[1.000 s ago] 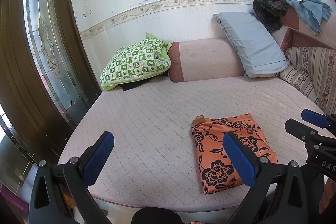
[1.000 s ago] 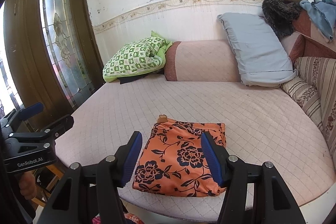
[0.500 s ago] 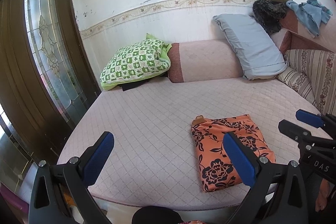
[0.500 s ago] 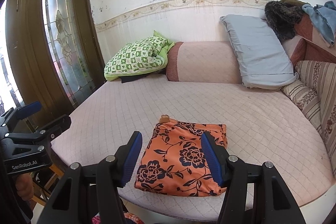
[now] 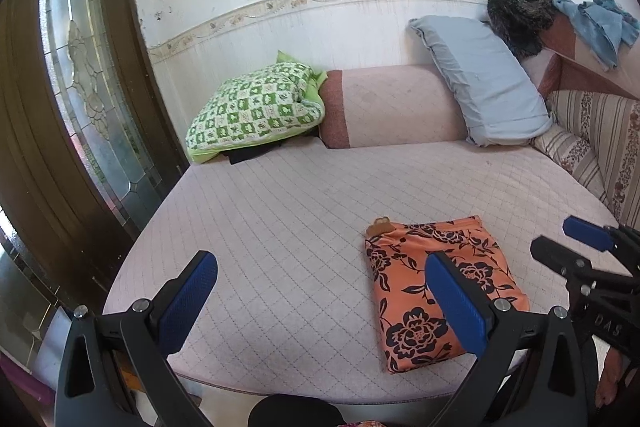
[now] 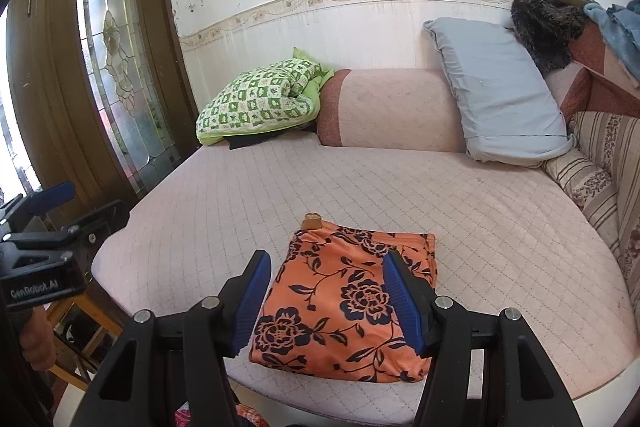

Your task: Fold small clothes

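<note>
Two grippers hang above the near edge of a pink quilted mattress point(image 6: 460, 211), neither touching anything. The left gripper point(image 5: 320, 301) fills the bottom of its own view, blue pads spread wide with nothing between them. The right gripper point(image 6: 326, 301) stands about half open at the bottom centre of its view, also holding nothing. A folded orange floral garment point(image 6: 348, 303) lies flat on the mattress, lower centre of the right view, lower right of the left view.

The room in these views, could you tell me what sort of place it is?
Most likely a bedroom in a home: a quilted pink mattress, a grey-blue pillow against the wall, and a wooden door with leaded glass.
</note>
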Action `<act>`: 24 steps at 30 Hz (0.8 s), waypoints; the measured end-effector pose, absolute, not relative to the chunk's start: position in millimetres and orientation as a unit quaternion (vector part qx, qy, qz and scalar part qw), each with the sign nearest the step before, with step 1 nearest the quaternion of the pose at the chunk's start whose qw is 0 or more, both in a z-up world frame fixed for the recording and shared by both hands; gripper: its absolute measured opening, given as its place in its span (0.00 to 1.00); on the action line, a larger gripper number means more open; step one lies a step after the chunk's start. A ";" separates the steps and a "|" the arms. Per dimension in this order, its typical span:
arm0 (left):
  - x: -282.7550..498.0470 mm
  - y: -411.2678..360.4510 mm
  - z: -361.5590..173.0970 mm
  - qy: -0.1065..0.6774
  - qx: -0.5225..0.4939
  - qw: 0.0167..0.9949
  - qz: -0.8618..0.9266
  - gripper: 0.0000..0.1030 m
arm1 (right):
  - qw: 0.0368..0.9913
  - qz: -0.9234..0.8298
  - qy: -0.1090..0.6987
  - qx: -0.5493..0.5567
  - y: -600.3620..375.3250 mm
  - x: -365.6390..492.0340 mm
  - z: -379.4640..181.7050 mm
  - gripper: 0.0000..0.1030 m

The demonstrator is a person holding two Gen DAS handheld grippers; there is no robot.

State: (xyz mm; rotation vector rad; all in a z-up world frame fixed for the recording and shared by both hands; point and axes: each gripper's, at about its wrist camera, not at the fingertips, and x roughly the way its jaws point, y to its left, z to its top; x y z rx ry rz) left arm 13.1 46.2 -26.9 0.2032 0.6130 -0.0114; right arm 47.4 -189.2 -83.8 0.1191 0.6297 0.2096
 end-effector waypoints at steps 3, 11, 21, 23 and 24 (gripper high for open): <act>20.4 45.6 -29.5 0.307 0.098 0.947 -0.003 1.00 | 0.941 0.107 0.314 0.073 -192.6 55.4 -84.8 0.60; 32.8 44.2 -39.5 0.326 0.093 0.941 -0.012 1.00 | 0.941 0.107 0.316 0.062 -189.1 63.5 -87.7 0.60; 44.9 44.4 -51.4 0.350 0.088 0.932 -0.024 1.00 | 0.935 0.111 0.330 0.060 -184.1 74.6 -96.4 0.60; 48.0 45.4 -53.3 0.355 0.086 0.931 -0.025 1.00 | 0.935 0.111 0.332 0.058 -182.9 75.5 -97.8 0.60; 48.8 45.7 -53.9 0.355 0.086 0.931 -0.025 1.00 | 0.935 0.111 0.333 0.058 -182.3 76.1 -98.6 0.60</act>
